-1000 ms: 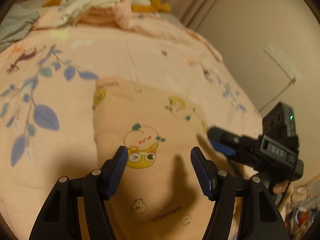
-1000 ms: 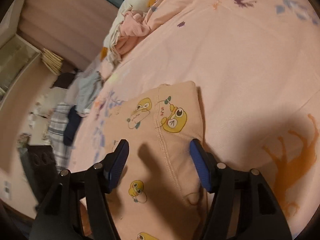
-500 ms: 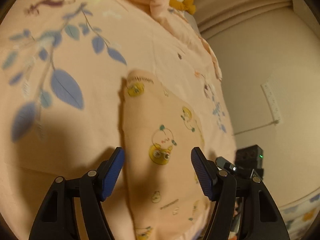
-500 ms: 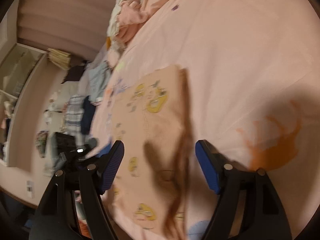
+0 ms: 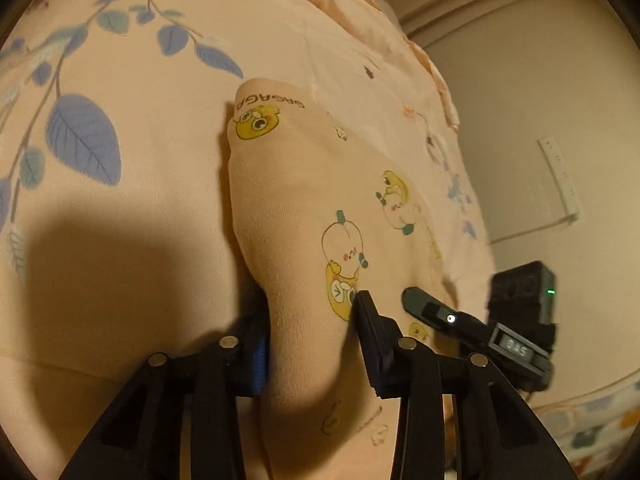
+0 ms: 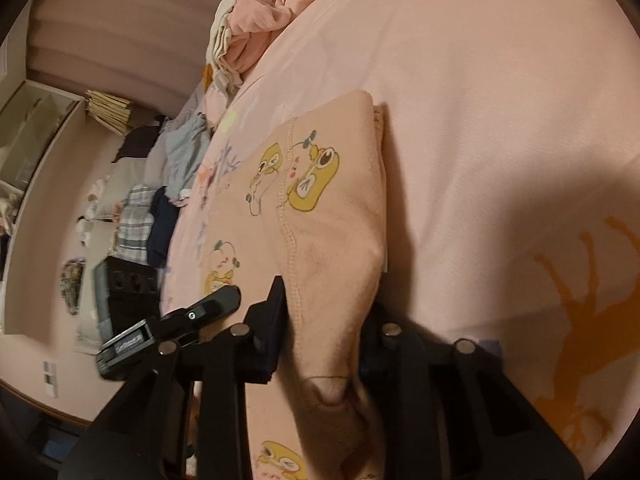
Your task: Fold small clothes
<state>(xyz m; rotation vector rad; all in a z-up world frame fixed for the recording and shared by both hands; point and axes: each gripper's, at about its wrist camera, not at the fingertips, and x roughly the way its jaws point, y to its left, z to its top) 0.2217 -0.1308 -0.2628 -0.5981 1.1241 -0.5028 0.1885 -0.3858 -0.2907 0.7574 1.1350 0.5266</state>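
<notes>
A small peach garment [image 5: 320, 184] printed with yellow cartoon ducks lies folded flat on the pink bedsheet [image 5: 120, 80]. At its near left edge my left gripper [image 5: 312, 312] is closing, with the cloth bunched up into a ridge between its pads. The right gripper's black body [image 5: 520, 312] shows just to the right. In the right wrist view the same garment [image 6: 332, 216] rises in a pinched fold between the closing jaws of my right gripper [image 6: 326, 304], at its near right edge. The left gripper's finger [image 6: 216, 300] lies on the cloth to the left.
A pile of pink and cream clothes [image 6: 256, 28] sits at the far end of the bed. More clothes [image 6: 136, 224] lie on the floor past the bed's left edge. A wall with a socket strip [image 5: 560, 180] runs along the right side.
Both grippers have sunk onto the garment and narrowed from wide apart to pinching its near edge. The cloth has bunched into a ridge between each pair of pads.
</notes>
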